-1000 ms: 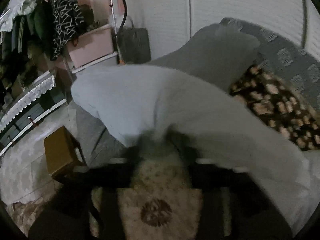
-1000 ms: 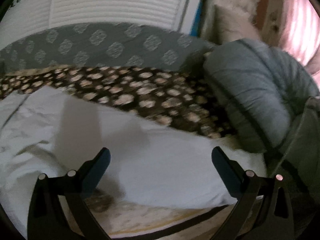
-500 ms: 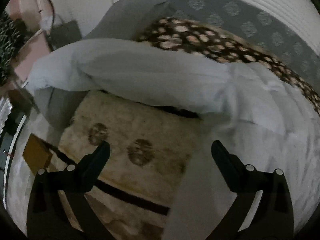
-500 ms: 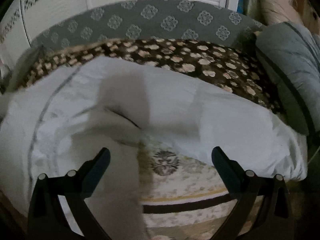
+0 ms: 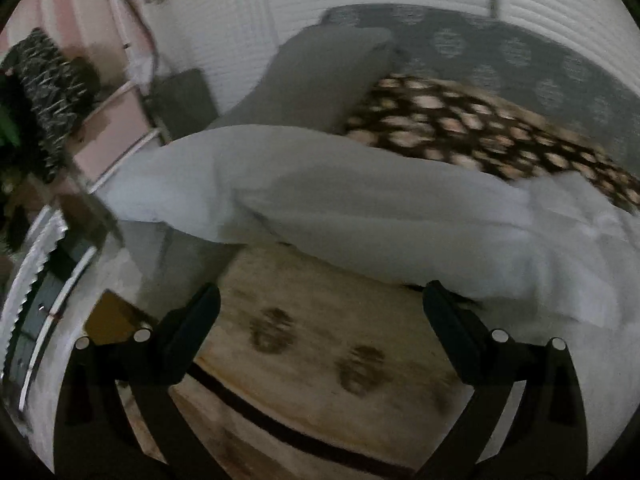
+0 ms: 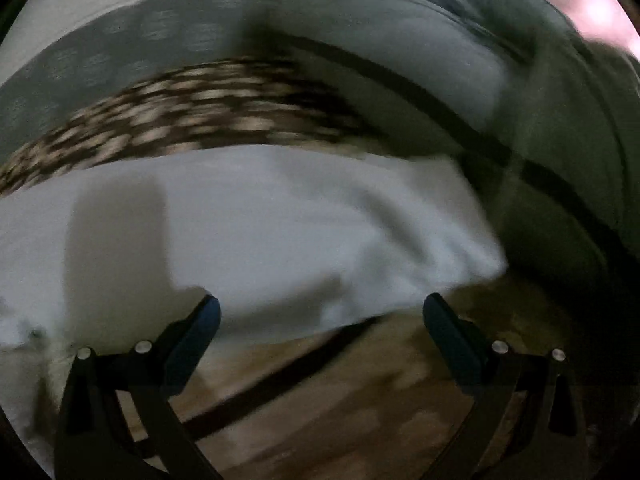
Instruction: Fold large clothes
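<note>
Left wrist view: the left gripper (image 5: 320, 308) hangs wide open over the tan blanket (image 5: 320, 344), white cloth (image 5: 360, 208) edge just ahead. The right gripper (image 6: 320, 320) is wide open too, holding nothing.

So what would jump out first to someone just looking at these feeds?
The big white garment sprawled across the middle of the sofa, its near edge hanging over a beige patterned rug. Behind it lies a dark blanket with pale blotches. Both tongs, left and right, are open and empty in front of the cloth.
</note>
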Available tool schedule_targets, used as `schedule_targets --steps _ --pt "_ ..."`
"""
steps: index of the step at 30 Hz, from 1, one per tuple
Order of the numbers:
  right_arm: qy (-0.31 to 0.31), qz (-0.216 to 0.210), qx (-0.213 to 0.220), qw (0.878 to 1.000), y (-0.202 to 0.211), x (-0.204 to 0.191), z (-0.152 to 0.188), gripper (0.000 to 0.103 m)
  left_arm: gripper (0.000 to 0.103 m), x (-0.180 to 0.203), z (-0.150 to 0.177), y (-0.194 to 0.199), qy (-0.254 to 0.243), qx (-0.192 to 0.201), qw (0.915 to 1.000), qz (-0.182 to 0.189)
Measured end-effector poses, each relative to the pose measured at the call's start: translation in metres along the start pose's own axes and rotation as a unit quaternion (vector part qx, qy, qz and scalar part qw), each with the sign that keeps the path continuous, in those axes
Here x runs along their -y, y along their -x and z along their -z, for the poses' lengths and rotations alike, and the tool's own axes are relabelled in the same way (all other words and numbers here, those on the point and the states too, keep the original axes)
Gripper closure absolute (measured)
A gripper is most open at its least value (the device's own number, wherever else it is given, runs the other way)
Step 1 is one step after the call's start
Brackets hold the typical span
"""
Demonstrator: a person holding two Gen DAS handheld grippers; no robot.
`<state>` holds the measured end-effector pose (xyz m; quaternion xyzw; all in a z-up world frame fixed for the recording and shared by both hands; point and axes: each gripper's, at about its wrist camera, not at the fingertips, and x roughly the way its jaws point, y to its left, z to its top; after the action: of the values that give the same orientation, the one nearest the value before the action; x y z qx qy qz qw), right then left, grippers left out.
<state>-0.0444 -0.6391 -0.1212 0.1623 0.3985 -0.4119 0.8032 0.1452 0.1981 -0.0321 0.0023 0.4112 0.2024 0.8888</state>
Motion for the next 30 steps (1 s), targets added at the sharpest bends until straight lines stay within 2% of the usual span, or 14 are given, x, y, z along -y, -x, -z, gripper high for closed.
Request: schedule_targets --steps 3,5,10,11,12,13,15,16,18,21,25,27,28,30 --pt "-0.084 -0.007 -0.009 0.996 -0.024 0.039 -0.004 0.002 0.003 -0.010 0.002 -0.028 -0.008 -0.007 0.9988 -0.049" --pt "-0.124 -0.023 -0.014 0.992 -0.037 0.054 -0.005 0.002 0.003 -0.010 0.007 -0.048 -0.011 -0.025 0.9975 -0.066" --pt "-0.161 -0.072 -0.053 0.983 -0.069 0.059 0.005 0.002 0.003 -0.001 0.008 -0.062 -0.023 -0.027 0.9978 -0.056" --pt "-0.156 -0.073 -0.047 0.984 -0.072 0.057 0.004 0.004 0.003 0.003 0.007 -0.063 -0.031 -0.023 0.9980 -0.050" --pt "-0.145 -0.073 -0.041 0.986 -0.070 0.055 0.004 0.015 0.003 0.009 0.007 -0.062 -0.040 -0.017 0.9981 -0.045" --pt "-0.131 -0.082 -0.034 0.987 -0.068 0.051 0.001 0.041 0.003 0.012 0.006 -0.061 -0.045 -0.013 0.9980 -0.044" --pt "-0.130 -0.097 -0.022 0.987 -0.061 0.049 -0.005 0.074 0.003 0.017 0.004 -0.061 -0.048 -0.002 0.9979 -0.044" --pt "-0.133 -0.095 -0.012 0.986 -0.054 0.049 -0.008 0.083 0.003 0.016 0.003 -0.060 -0.046 0.001 0.9980 -0.044" --pt "-0.136 -0.096 0.029 0.986 -0.030 0.045 -0.019 0.086 0.003 0.012 0.001 -0.060 -0.033 -0.001 0.9988 -0.037" --pt "-0.117 -0.104 0.097 0.983 0.016 0.032 -0.037 0.088 0.004 -0.001 -0.005 -0.057 0.011 -0.015 0.9998 -0.008" --pt "-0.061 -0.152 0.188 0.968 0.091 -0.012 -0.062 0.088 0.006 -0.022 -0.023 -0.024 0.086 0.018 0.9957 0.028" --pt "-0.009 -0.198 0.224 0.954 0.131 -0.057 -0.071 0.088 0.006 -0.029 -0.032 0.002 0.124 0.036 0.9899 0.058" --pt "0.015 -0.238 0.230 0.943 0.149 -0.083 -0.072 0.088 0.006 -0.031 -0.035 0.018 0.142 0.052 0.9856 0.077" --pt "0.028 -0.317 0.211 0.924 0.166 -0.122 -0.069 0.088 0.005 -0.026 -0.040 0.052 0.153 0.089 0.9783 0.107"
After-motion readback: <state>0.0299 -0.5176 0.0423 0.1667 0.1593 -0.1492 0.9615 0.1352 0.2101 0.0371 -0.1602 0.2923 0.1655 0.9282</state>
